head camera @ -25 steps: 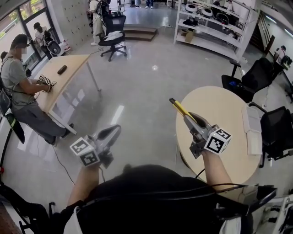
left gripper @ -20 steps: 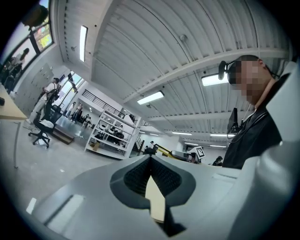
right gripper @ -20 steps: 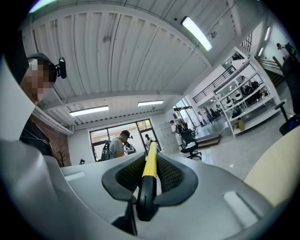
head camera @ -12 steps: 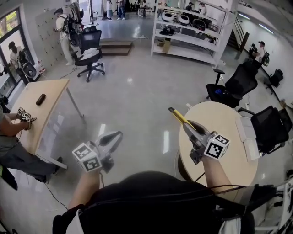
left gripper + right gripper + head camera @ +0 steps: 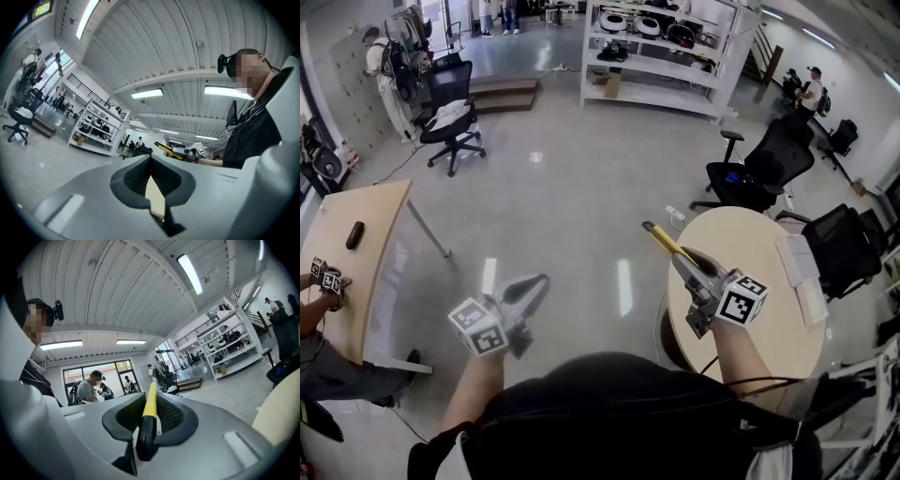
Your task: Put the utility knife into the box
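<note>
Clearly the utility knife (image 5: 664,240) is off any surface: it sits clamped in the right gripper (image 5: 684,258), right of centre in the head view, above the left edge of the round table (image 5: 759,234). The right gripper view shows the ribbed pads closed on the knife's black end, with the yellow length running far out past the fingertips. The left gripper (image 5: 540,279), lower left of centre, has its jaws brought together with nothing between them.

No box can be picked out with certainty. Some pale flat things (image 5: 797,267) lie at the right edge of the round table, too small to name.

Risks from here, as I judge them:
- The grip is near one end, so the long free part could swing or pivot between the pads if the hand turns sharply.
- The projecting yellow end could strike the table rim on the way in and twist the knife loose.
- Whether the blade is out cannot be told; if it is, a slip matters more.
- With the box unlocated, the knife may be released in the wrong place.

Count: two grippers, one utility knife, one round table, one rectangular desk (image 5: 366,206) at the left, three black office chairs (image 5: 450,112), one white shelf rack (image 5: 656,56) at the top.
</note>
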{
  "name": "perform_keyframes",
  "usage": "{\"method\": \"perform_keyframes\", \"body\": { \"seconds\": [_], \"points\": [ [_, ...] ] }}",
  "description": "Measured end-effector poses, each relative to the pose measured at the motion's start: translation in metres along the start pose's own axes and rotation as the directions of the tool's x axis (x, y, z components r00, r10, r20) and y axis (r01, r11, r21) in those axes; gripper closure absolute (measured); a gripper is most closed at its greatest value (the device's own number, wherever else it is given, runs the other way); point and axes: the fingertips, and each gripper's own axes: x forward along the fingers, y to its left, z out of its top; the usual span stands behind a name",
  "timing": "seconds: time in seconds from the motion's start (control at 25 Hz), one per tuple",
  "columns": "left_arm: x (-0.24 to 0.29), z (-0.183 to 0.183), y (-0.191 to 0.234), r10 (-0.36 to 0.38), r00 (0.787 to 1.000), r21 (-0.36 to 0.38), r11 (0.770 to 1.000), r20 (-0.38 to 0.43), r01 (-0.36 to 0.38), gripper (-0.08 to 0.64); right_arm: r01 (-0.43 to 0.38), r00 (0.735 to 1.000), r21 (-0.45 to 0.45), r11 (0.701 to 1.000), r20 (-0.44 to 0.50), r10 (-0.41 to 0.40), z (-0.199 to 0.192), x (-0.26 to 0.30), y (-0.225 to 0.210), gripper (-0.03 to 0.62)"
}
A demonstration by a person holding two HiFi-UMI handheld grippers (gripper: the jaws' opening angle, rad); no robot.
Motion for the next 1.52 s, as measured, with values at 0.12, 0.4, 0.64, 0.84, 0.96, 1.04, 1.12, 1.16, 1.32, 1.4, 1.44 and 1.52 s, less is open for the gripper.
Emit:
{"method": "perform_keyframes", "body": {
  "seconds": [0.12, 0.4, 0.64, 0.84, 0.96, 1.04, 1.12, 1.16, 1.32, 1.4, 1.44, 1.52],
  "points": [
    [0.021, -0.006, 0.012, 0.016, 1.000, -0.004, 1.000, -0.006, -0.016, 0.561, -0.024, 1.000, 0.007, 1.000, 0.005, 0.024, 0.007, 0.010, -0.027, 0.502],
    [0.081, 0.015, 0.029, 0.156, 0.986, 0.044, 0.986, 0.056, -0.159, 0.561, -0.176, 0.984, -0.003, 0.984, -0.012, 0.176, 0.046, 0.048, -0.103, 0.503],
    [0.128, 0.006, 0.028, 0.235, 0.970, 0.031, 0.971, 0.070, -0.237, 0.561, -0.280, 0.959, 0.010, 0.960, -0.043, 0.280, 0.065, 0.065, -0.153, 0.502],
    [0.124, 0.006, 0.040, 0.281, 0.958, 0.016, 0.959, 0.060, -0.282, 0.561, -0.307, 0.949, 0.045, 0.951, -0.061, 0.309, 0.056, 0.094, -0.164, 0.503],
    [0.098, 0.019, 0.061, 0.299, 0.952, 0.015, 0.954, 0.065, -0.300, 0.561, -0.298, 0.952, 0.049, 0.953, -0.061, 0.300, 0.051, 0.118, -0.149, 0.502],
    [0.079, 0.027, 0.077, 0.288, 0.955, 0.020, 0.957, 0.066, -0.290, 0.561, -0.284, 0.956, 0.054, 0.957, -0.057, 0.287, 0.046, 0.134, -0.133, 0.503],
    [0.061, 0.034, 0.093, 0.264, 0.963, 0.034, 0.963, 0.060, -0.267, 0.561, -0.267, 0.961, 0.047, 0.963, -0.056, 0.269, 0.041, 0.148, -0.116, 0.502],
    [0.053, 0.036, 0.100, 0.249, 0.967, 0.041, 0.967, 0.055, -0.251, 0.561, -0.255, 0.965, 0.041, 0.966, -0.053, 0.257, 0.039, 0.153, -0.109, 0.502],
    [0.036, 0.040, 0.129, 0.189, 0.982, 0.053, 0.980, 0.017, -0.190, 0.561, -0.189, 0.981, 0.043, 0.981, -0.029, 0.191, 0.035, 0.165, -0.092, 0.503],
    [0.036, 0.041, 0.143, 0.157, 0.988, 0.054, 0.986, 0.001, -0.157, 0.561, -0.153, 0.987, 0.049, 0.987, -0.033, 0.155, 0.028, 0.166, -0.089, 0.502],
    [0.040, 0.041, 0.148, 0.134, 0.991, 0.054, 0.990, -0.001, -0.134, 0.561, -0.132, 0.990, 0.053, 0.990, -0.033, 0.134, 0.026, 0.163, -0.089, 0.503],
    [0.057, 0.043, 0.153, 0.084, 0.996, 0.050, 0.995, -0.007, -0.084, 0.561, -0.089, 0.996, 0.062, 0.994, -0.018, 0.090, 0.029, 0.151, -0.096, 0.503]
  ]
}}
